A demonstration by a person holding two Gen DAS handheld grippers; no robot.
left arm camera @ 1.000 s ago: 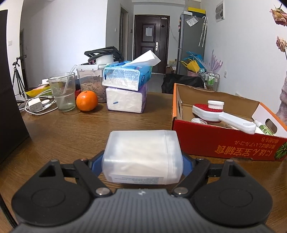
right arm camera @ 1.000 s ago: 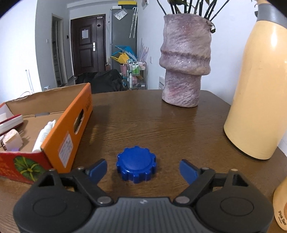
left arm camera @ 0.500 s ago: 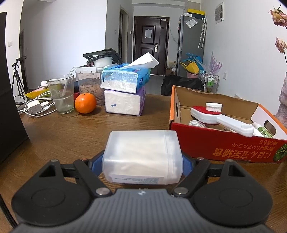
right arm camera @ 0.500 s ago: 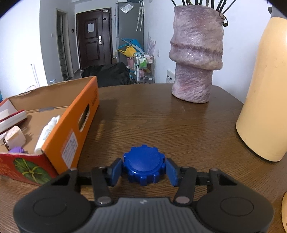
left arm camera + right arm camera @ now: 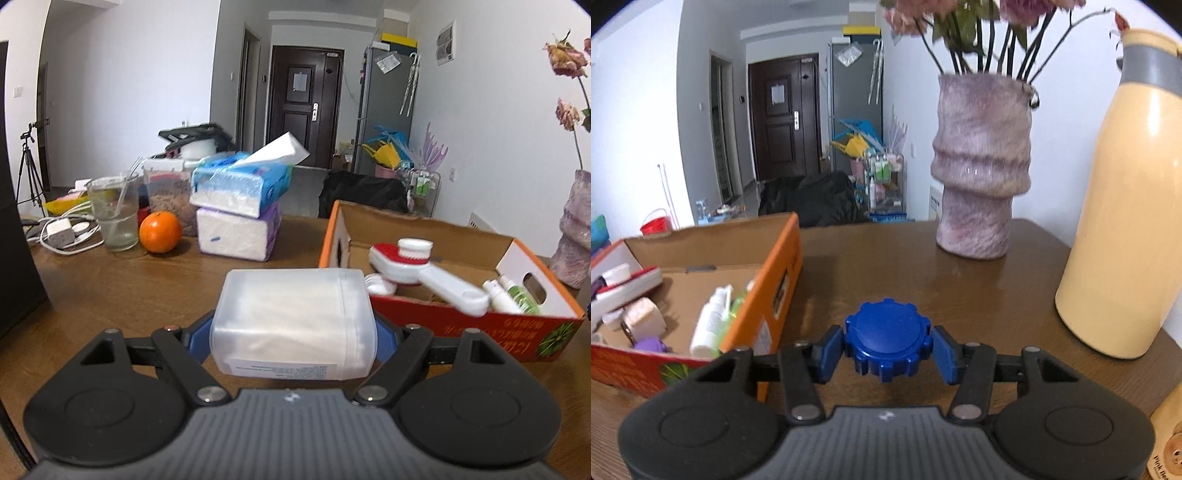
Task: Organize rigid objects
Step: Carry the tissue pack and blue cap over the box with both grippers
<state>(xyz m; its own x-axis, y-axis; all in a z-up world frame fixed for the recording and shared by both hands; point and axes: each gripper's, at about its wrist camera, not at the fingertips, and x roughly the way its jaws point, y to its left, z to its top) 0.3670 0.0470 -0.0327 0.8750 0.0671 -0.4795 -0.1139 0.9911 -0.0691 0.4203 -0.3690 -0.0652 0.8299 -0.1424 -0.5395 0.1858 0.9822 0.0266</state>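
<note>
Two tools each carry one item toward the cardboard box point(image 5: 524, 325), which sits at the right of the left wrist view. The left tool point(image 5: 293, 338) has its blue pads pressed on the sides of a translucent plastic case point(image 5: 293, 321), held flat and clear of the counter point(image 5: 110, 288). The right tool point(image 5: 888, 349), jaws narrowed, pinches a blue knob-like cap point(image 5: 887, 338) by its ridged edge at lower centre, just beside the box's orange wall point(image 5: 775, 295), probably for dropping it in.
</note>
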